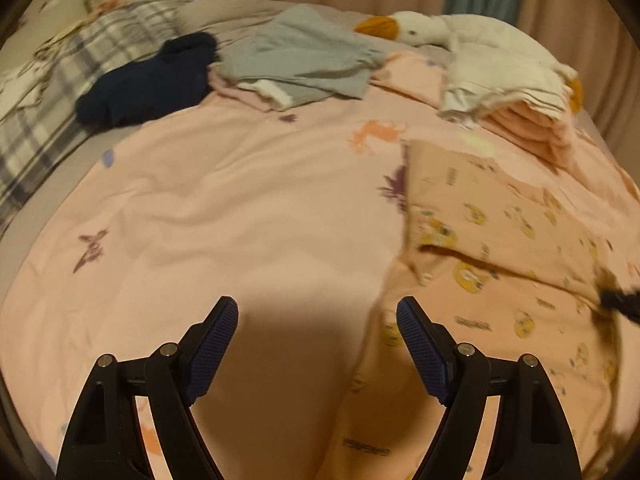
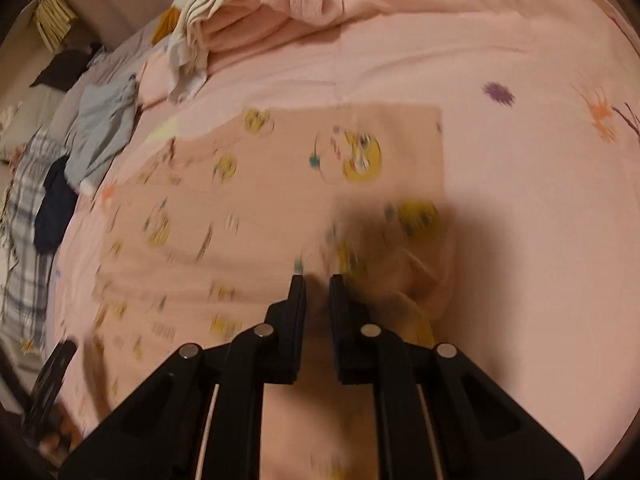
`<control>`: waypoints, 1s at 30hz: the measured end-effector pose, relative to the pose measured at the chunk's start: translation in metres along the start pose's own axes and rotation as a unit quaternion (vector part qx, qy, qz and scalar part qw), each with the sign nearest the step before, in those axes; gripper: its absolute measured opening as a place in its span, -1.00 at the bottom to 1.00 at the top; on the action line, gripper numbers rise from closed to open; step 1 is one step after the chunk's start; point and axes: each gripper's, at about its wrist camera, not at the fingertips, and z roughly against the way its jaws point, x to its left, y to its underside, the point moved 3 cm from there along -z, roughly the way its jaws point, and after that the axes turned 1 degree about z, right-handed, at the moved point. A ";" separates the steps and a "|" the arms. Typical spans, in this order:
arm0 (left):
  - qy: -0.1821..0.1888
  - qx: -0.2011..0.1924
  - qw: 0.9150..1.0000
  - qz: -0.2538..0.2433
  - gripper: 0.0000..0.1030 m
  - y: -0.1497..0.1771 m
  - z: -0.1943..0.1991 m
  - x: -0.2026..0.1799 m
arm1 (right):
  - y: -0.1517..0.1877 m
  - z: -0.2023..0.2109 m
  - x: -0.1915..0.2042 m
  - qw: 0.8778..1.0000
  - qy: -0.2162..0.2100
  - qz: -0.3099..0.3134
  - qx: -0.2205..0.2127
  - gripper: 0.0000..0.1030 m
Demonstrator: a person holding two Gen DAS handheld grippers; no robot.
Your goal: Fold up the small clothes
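A peach garment (image 1: 500, 220) printed with yellow cartoon figures lies spread on the pink bed cover (image 1: 200, 200). The left wrist view has it on the right, and it fills the middle of the right wrist view (image 2: 280, 184). My left gripper (image 1: 316, 304) hangs open over bare cover just left of the garment's edge, with nothing between its fingers. My right gripper (image 2: 317, 280) points down at the garment's near part. Its jaws are almost together, and bunched, blurred fabric sits at the tips. The same gripper shows as a dark blur (image 1: 620, 300) at the garment's right edge.
At the back of the bed lie a grey garment (image 1: 300, 56), a navy one (image 1: 152, 80) and a folded pink and white pile (image 1: 520, 108). A white plush goose (image 1: 440, 28) rests behind the pile. A plaid blanket (image 1: 60, 100) covers the left side.
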 end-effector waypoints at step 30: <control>0.076 0.017 0.997 -0.027 0.58 0.025 0.032 0.006 | 0.023 0.029 0.004 0.997 0.060 -0.037 -0.038 -0.43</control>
